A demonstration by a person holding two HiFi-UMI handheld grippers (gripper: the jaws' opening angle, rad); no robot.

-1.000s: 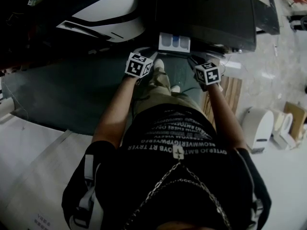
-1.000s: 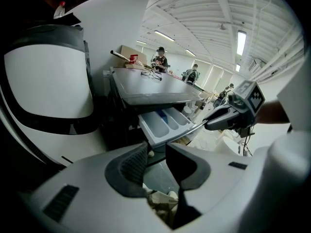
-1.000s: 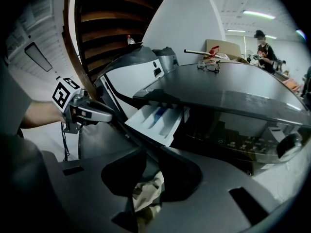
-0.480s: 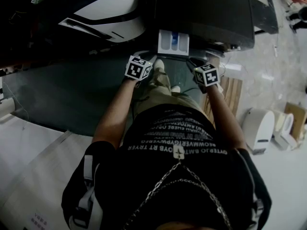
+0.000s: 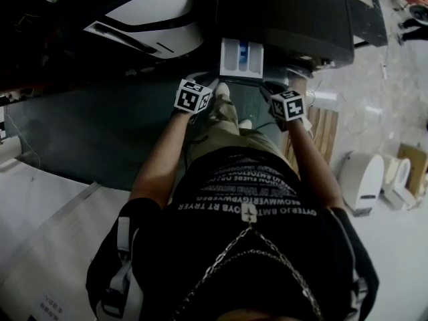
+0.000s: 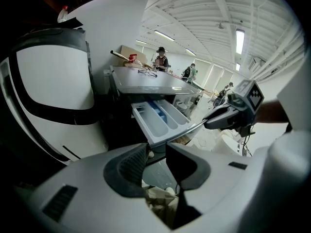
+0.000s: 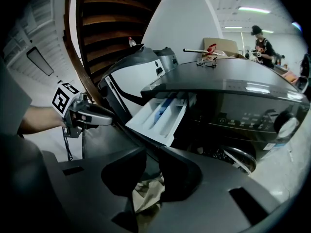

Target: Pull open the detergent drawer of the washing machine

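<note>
**At the washer's front: drawer out, both grippers on its panel**

Ahead of me and low down, the dark washing machine (image 5: 287,19) stands beside a rounded white appliance (image 5: 147,12). The detergent drawer (image 5: 242,57) juts from the machine's upper left corner toward me. It is already drawn out far enough that its white compartments and the blue insert (image 6: 158,108) lie open to view. I judge the pull to be well along, though I cannot see how much travel remains.

My left gripper (image 6: 156,149) has the left end of the drawer's front panel (image 6: 180,131) between its jaws. My right gripper (image 7: 153,154) has the right end. Both look clenched on that panel with the gap narrow, and each gripper shows in the other's view at the opposite end.

To finish well, I want both ends to come out evenly. If one hand leads, the drawer will likely skew in its guide and bind. The pull should run straight along the drawer's own line, level, with no downward load, since the tray hangs unsupported and could flex. The hold sits only at the jaw tips, so a sharp tug might slip off. I would draw slowly, feel for the end stop, and quit there without forcing it.
</note>
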